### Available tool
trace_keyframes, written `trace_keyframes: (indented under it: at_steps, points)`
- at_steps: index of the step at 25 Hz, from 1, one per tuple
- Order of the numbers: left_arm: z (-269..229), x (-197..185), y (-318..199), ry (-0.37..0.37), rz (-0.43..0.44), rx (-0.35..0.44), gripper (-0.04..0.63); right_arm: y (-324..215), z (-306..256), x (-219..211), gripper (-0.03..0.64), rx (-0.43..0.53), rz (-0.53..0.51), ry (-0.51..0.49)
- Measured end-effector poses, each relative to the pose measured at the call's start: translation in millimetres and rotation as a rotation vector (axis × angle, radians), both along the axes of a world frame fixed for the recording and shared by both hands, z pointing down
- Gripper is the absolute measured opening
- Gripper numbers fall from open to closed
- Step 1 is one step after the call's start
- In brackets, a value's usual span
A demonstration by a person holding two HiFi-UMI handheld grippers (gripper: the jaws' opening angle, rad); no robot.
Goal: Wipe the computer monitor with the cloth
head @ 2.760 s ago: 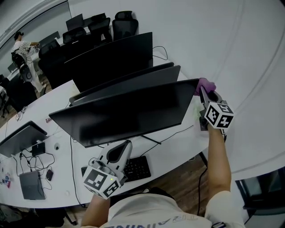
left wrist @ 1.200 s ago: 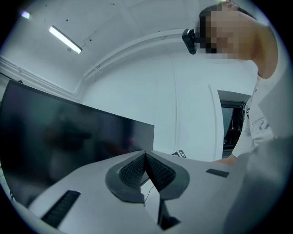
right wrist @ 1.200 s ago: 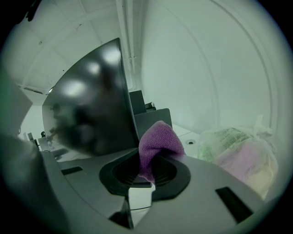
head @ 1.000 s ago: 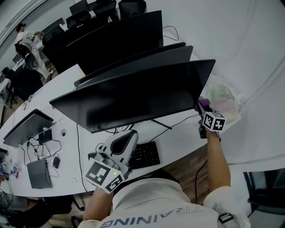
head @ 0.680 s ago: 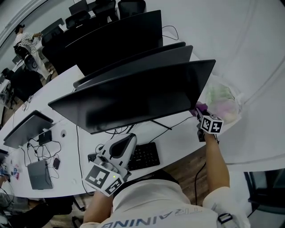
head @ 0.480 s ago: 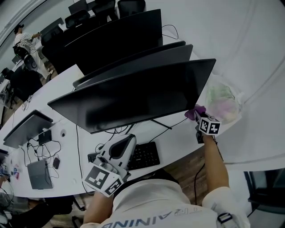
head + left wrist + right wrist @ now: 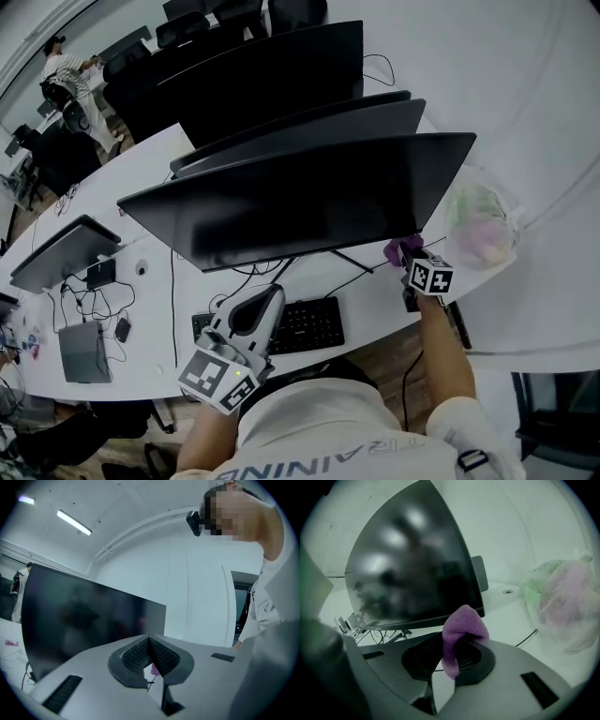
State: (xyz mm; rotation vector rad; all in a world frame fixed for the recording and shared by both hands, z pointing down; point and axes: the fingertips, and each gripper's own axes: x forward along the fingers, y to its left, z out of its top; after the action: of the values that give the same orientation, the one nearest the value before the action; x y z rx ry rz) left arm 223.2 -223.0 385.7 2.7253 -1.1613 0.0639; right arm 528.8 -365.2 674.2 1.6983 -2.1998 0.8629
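The nearest black monitor (image 7: 300, 211) stands on the white desk (image 7: 375, 281), its screen dark. My right gripper (image 7: 406, 255) is shut on a purple cloth (image 7: 398, 249) just below the screen's lower right corner. From the right gripper view the cloth (image 7: 459, 634) sticks up between the jaws, with the monitor (image 7: 412, 569) close behind it. My left gripper (image 7: 251, 314) hangs low over the keyboard (image 7: 300, 326), shut with nothing in it; in the left gripper view its jaws (image 7: 149, 654) meet, and the monitor (image 7: 79, 620) fills the left.
A clear bag (image 7: 480, 228) of coloured cloths lies right of the monitor. Two more monitors (image 7: 272, 80) stand behind. A cable (image 7: 370, 272) crosses the desk. At left are another screen (image 7: 56, 253), a small box (image 7: 80, 352) and wires. A person (image 7: 66, 70) stands far left.
My right gripper has slid the purple cloth down the monitor's right edge, from the top corner to below the bottom corner. The head view has shifted. My left gripper has stayed over the keyboard.
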Motion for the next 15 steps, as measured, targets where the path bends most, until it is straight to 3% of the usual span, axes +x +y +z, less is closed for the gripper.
trace_keyframes:
  at_steps: [8,15]
  points:
    - [-3,-44,10,0.011,-0.094,-0.005,0.003,9,-6,-70,0.064,0.008,-0.073,-0.061]
    - [-6,-80,27,0.030,-0.148,-0.013,0.003,13,-9,-123,0.064,-0.005,-0.147,-0.040]
